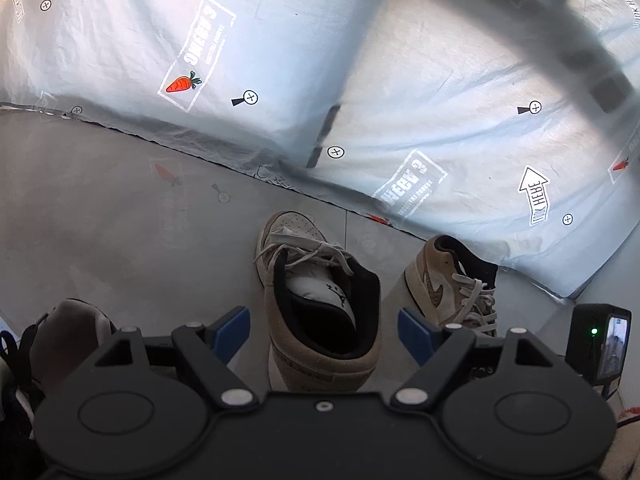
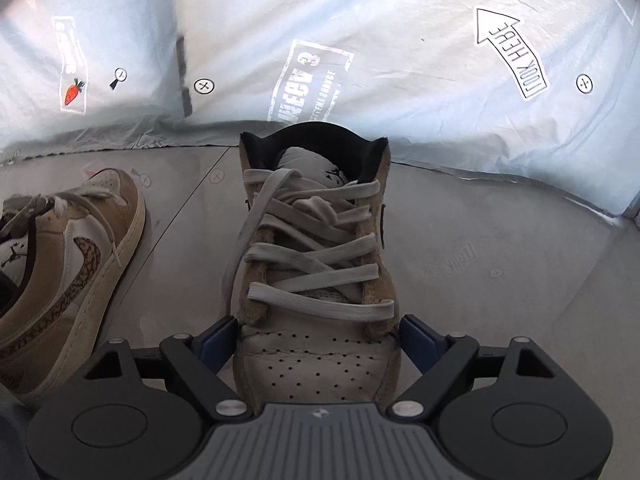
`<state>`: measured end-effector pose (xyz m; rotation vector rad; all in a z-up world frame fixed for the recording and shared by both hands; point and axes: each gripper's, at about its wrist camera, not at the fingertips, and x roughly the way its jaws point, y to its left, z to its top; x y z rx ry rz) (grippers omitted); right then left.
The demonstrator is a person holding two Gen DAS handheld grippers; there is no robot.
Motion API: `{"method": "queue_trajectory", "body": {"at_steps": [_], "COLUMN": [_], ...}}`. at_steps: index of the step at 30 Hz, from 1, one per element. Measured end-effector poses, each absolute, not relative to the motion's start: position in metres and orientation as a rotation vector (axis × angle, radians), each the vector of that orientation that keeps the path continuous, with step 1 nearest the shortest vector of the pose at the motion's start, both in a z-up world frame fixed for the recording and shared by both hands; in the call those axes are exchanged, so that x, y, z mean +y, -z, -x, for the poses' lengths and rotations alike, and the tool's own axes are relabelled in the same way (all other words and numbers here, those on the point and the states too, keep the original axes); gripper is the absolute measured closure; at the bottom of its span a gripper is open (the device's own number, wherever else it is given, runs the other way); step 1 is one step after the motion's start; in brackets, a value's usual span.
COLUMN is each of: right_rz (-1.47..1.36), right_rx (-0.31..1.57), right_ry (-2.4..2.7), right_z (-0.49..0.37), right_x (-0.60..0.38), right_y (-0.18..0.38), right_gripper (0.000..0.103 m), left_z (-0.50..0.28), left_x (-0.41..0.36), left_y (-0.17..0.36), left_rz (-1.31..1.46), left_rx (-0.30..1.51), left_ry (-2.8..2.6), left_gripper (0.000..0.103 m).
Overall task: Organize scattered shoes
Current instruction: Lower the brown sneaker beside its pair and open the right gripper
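A tan and white sneaker [image 1: 320, 300] stands on the grey floor with its heel towards me. My left gripper [image 1: 324, 332] is open around that heel, and a gap shows beside each blue pad. The matching sneaker [image 1: 452, 288] stands to its right, heel towards the sheet. In the right wrist view that second sneaker [image 2: 316, 272] fills the middle, toe towards me. My right gripper [image 2: 318, 340] is shut on its perforated toe, with both blue pads against the sides. The first sneaker [image 2: 68, 272] lies at the left edge of this view.
A crinkled pale plastic sheet [image 1: 280, 60] with carrot prints and arrows rises behind the shoes, its hem on the floor. Another brown-grey shoe [image 1: 68, 340] sits at lower left. A black device with a small screen [image 1: 600, 344] is at the right. A dark blurred bar [image 1: 560, 40] crosses above.
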<state>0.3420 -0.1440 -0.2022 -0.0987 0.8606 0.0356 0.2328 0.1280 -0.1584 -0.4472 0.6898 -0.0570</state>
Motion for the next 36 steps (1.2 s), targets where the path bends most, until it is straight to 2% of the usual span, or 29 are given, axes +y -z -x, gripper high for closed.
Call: {"method": "queue_trajectory", "body": {"at_steps": [5, 9, 16, 22, 26, 31, 36], "right_rz": [0.047, 0.149, 0.165, 0.311, 0.391, 0.352, 0.366], "right_rx": [0.737, 0.675, 0.713, 0.7, 0.682, 0.712, 0.705], "right_ry": [0.042, -0.155, -0.389, -0.465, -0.444, -0.337, -0.135], "right_z": [-0.311, -0.289, -0.271, -0.28, -0.281, -0.296, -0.322], "right_x": [-0.131, -0.089, -0.029, -0.002, -0.003, -0.029, -0.056], "right_y": [0.173, 0.159, 0.163, 0.166, 0.162, 0.157, 0.156], "right_gripper": [0.013, 0.013, 0.016, 0.016, 0.016, 0.013, 0.015], "left_z": [-0.227, -0.223, -0.209, -0.214, -0.219, -0.222, -0.225], "left_x": [0.144, 0.154, 0.164, 0.171, 0.174, 0.179, 0.182], "left_y": [0.159, 0.156, 0.156, 0.159, 0.161, 0.165, 0.166], "left_rz": [0.49, 0.496, 0.501, 0.516, 0.52, 0.541, 0.549], "left_rx": [0.665, 0.647, 0.635, 0.621, 0.613, 0.618, 0.625], "left_ry": [-0.01, -0.024, -0.018, -0.016, -0.006, -0.011, -0.011], "left_gripper": [0.021, 0.021, 0.022, 0.021, 0.021, 0.021, 0.022]}}
